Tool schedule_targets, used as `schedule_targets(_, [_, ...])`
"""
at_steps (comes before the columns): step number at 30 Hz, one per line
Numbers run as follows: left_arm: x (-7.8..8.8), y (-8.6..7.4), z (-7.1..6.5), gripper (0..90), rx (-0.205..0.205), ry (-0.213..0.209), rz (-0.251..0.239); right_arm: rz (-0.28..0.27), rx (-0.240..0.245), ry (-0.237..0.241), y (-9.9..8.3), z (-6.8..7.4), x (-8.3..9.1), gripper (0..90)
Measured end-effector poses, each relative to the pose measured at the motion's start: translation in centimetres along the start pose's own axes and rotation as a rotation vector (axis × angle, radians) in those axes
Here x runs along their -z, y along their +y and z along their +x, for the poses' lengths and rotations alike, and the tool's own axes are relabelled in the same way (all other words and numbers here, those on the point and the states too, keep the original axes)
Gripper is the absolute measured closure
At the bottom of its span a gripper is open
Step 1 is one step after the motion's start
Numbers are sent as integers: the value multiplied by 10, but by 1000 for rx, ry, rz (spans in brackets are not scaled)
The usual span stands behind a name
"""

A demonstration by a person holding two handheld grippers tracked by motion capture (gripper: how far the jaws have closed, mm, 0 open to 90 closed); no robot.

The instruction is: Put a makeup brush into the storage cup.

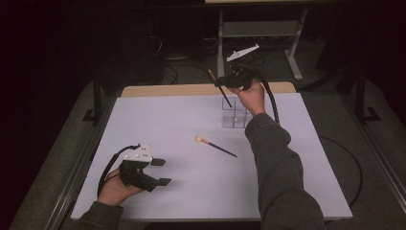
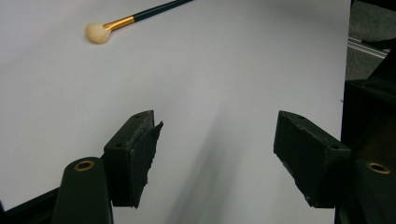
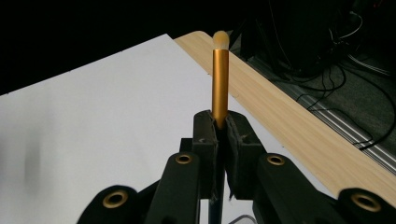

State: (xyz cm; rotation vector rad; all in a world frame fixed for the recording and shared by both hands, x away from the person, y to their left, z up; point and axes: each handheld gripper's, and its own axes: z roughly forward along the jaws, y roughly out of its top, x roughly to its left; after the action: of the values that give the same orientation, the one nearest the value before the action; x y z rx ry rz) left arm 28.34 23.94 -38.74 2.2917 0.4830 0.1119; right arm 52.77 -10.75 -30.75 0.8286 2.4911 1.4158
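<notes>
My right gripper (image 1: 224, 82) hangs above a clear square holder (image 1: 234, 113) at the back of the white table and is shut on a makeup brush (image 1: 220, 89). In the right gripper view the brush's gold ferrule (image 3: 220, 84) and pale tip rise from between the closed jaws of the right gripper (image 3: 220, 133). The brush's dark handle slants down toward the holder's mouth. A second brush (image 1: 214, 145), with a cream head and dark handle, lies flat mid-table; its head (image 2: 98, 33) appears in the left gripper view. My left gripper (image 1: 162, 171) rests at the front left, open and holding nothing (image 2: 215, 154).
A wooden strip (image 1: 191, 89) borders the table's far edge, with cables and a metal stand (image 1: 258, 33) on the floor behind it. The white table (image 1: 158, 120) is bare between the lying brush and my left hand.
</notes>
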Motion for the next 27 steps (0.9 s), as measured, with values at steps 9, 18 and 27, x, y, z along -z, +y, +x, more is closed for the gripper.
schedule_targets(9, [0,-1,0,293,-1,-2,1,9,1,-9,-2,-1,-2,822])
schedule_targets(18, [1,-1,1,294,2,-1,2,3,-5,-16,-4,-3,-2,823])
schedule_targets(27, [0,-1,1,291,1,-9,-1,0,-12,-20,-8,-4,-4,822])
